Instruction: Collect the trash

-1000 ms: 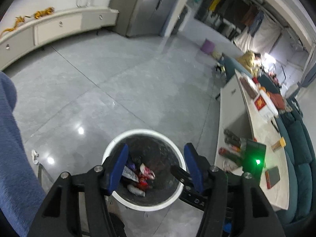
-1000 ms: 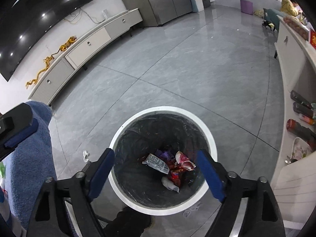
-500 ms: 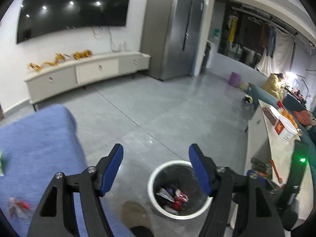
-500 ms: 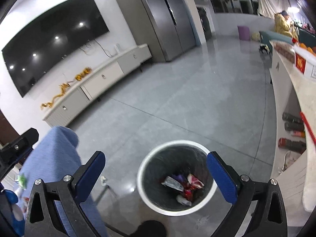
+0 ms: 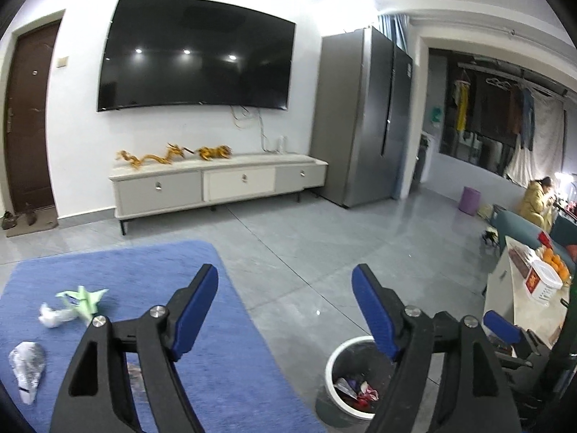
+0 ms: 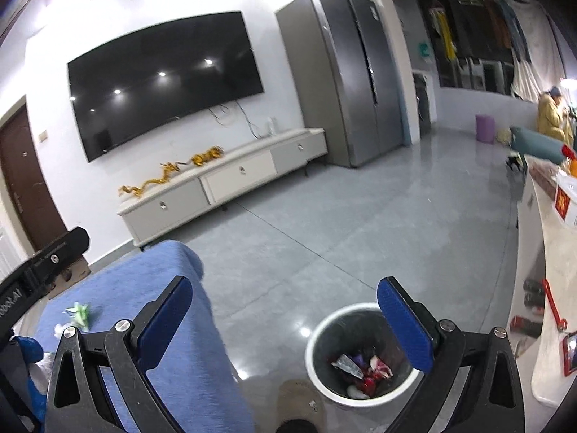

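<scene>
A white-rimmed trash bin (image 5: 333, 361) with a dark liner stands on the grey floor, with several wrappers (image 5: 355, 389) lying inside it. My left gripper (image 5: 285, 306) hangs above and left of the bin, its jaws opening with nothing between them. On the blue cloth (image 5: 223, 361) at the left lie a green wrapper (image 5: 84, 297), a crumpled white piece (image 5: 54, 315) and a silver wrapper (image 5: 27, 364). My right gripper (image 6: 285, 324) is open and empty above the bin (image 6: 317, 328). Its view also shows the wrappers (image 6: 360, 368) in the bin and the green wrapper (image 6: 81, 312).
A low TV cabinet (image 5: 216, 187) and a wall TV (image 5: 194, 61) stand across the floor, with a tall grey fridge (image 5: 364, 115) beside them. A long white table (image 6: 541, 270) with boxes runs along the right. A person in a yellow coat (image 5: 537, 202) sits far right.
Both grippers have risen and tipped up away from the bin, which now sits low in both views. The blue cloth with its trash has come into view. Both jaws stand wider.
</scene>
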Tool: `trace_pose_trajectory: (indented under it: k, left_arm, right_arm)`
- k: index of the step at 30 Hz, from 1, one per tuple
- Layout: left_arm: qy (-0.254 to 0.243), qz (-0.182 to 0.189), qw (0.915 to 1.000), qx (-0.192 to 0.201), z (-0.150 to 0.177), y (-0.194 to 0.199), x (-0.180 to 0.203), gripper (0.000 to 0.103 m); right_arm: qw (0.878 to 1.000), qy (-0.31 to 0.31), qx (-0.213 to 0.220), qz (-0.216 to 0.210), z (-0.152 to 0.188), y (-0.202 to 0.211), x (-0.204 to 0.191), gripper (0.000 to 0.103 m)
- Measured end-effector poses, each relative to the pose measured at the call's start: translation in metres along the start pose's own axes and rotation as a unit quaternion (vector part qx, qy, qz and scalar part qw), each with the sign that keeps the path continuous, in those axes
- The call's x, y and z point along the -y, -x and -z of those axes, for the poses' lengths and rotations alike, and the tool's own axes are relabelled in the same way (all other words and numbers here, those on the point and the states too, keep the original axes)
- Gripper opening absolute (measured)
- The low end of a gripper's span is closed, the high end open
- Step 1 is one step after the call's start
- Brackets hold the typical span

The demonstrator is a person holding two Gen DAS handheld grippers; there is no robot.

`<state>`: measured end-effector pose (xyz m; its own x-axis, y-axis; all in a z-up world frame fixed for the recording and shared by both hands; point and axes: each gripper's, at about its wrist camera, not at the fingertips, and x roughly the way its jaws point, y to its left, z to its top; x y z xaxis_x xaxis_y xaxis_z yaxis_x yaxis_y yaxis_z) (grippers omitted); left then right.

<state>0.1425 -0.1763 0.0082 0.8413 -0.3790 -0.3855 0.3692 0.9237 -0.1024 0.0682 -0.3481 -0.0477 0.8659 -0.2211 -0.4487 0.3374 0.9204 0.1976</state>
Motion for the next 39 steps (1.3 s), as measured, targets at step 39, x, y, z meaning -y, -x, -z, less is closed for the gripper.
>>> trace_pose_trajectory:
  k: [39]
  left_arm:
    - [0.043, -0.142, 0.9832, 0.106, 0.015, 0.160, -0.094, 0.087]
  right_arm:
    - [0.983, 0.092, 0.158, 0.015, 0.028, 0.119, -0.118, 0.103]
